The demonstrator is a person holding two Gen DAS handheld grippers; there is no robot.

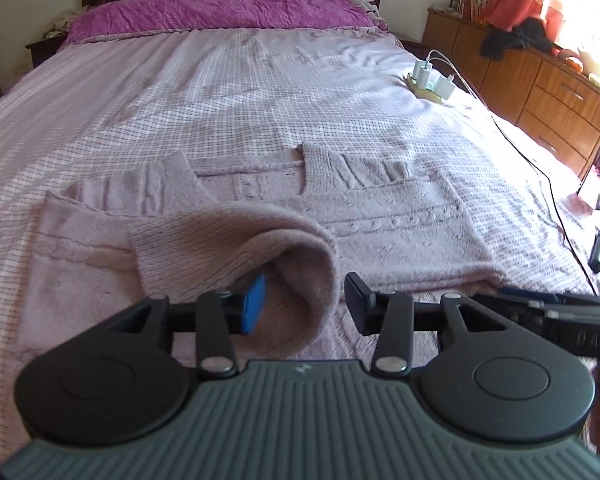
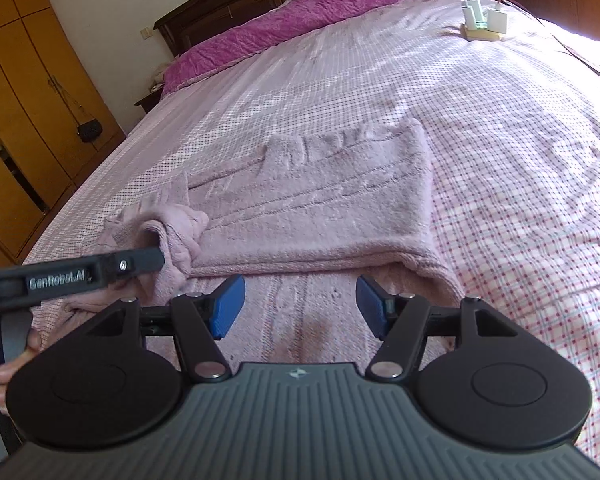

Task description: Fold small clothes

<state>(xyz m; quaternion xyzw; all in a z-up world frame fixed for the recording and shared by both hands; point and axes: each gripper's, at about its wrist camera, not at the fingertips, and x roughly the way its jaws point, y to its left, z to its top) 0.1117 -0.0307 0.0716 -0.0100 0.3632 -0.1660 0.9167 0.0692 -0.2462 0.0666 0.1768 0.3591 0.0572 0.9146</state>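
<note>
A pale pink knitted sweater lies flat on the checked bedspread. My left gripper is open at the sweater's near left part. A rolled-over fold of the sleeve drapes over its left blue pad and hangs between the fingers. In the right wrist view the left gripper pokes into that bunched fold from the left. My right gripper is open just above the sweater's near hem, with nothing between its pads; it also shows in the left wrist view.
A power strip with white chargers and trailing cables lies far right on the bed. A black object rests near the right edge. Magenta quilt and headboard at the far end. A wooden dresser stands right, a wardrobe left.
</note>
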